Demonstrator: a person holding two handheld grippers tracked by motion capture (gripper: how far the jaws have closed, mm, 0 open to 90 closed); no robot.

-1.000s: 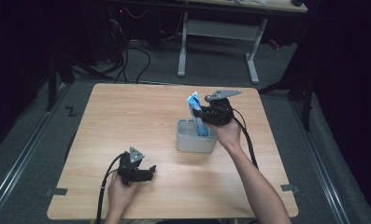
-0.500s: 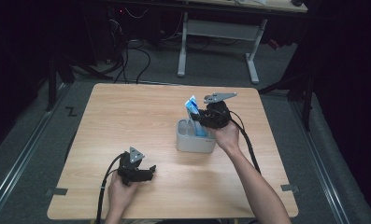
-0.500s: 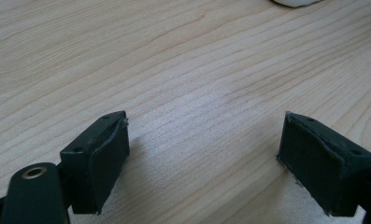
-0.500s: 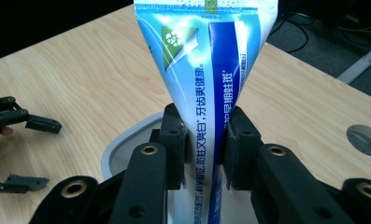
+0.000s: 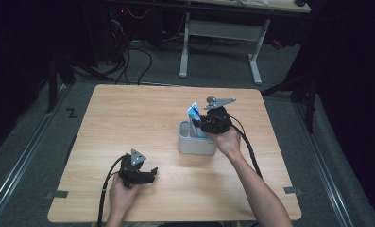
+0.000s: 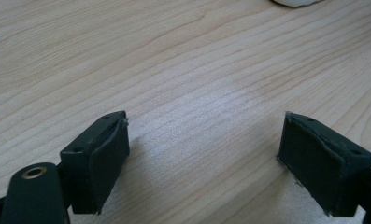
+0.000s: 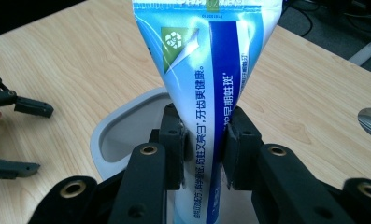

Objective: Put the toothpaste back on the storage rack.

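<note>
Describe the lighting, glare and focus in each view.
High view: the table is lit, surroundings nearly black. Left gripper view: pale glare on the wood, jaw shadows beneath, sharp grain. Right gripper view: toothpaste tube print crisp, its top edge soft; right hand-held gripper sharp.

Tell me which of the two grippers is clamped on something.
The right gripper, over the grey holder: its pads press a blue and white toothpaste tube standing upright. The left gripper rests near the table's front edge, jaws wide apart over bare wood.
</note>
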